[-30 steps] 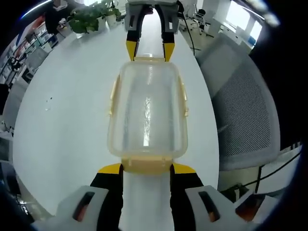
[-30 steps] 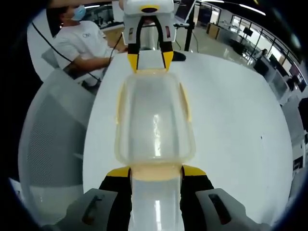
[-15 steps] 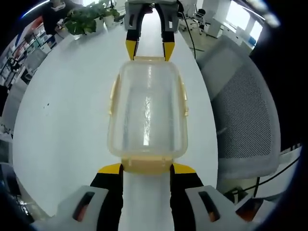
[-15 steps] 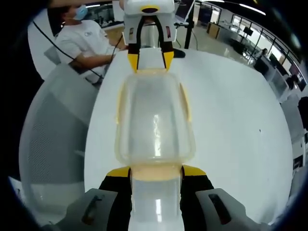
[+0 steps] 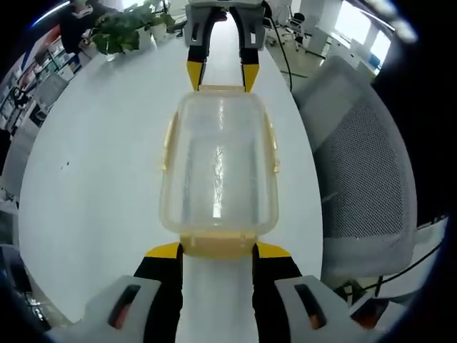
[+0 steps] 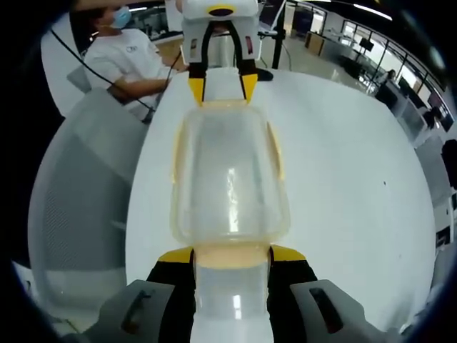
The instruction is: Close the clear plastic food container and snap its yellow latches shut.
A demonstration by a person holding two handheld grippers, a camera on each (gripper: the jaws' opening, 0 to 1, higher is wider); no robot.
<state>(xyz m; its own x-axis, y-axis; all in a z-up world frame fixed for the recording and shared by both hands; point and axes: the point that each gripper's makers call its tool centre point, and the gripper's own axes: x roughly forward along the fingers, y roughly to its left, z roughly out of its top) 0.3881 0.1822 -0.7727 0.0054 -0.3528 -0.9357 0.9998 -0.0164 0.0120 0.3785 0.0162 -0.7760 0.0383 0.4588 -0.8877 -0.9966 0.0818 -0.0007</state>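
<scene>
The clear plastic food container (image 5: 218,171) is held between the two claws above the white round table (image 5: 100,157), with its lid already lying on top of it. In the left gripper view it sits in the centre, and the long sides run from 6 o'clock to 12 o'clock. The office chair (image 5: 364,164) stands at 3 o'clock of it, beside the table edge, and a potted plant (image 5: 125,28) is far at 11 o'clock.

The left claw (image 5: 218,251) has its jaws set wide, one at each end of the yellow latch (image 5: 218,245) on the near short side, and seems to press this latch. The right claw (image 6: 232,259) does the same on the opposite short side, at its own yellow end latch (image 6: 232,254), jaws also wide.

I judge the closing as done and both end latches as folded down or nearly so. The side latches (image 5: 272,146) at 3 and 9 o'clock look still a little flared out, so these probably remain, but I cannot tell this surely.
</scene>
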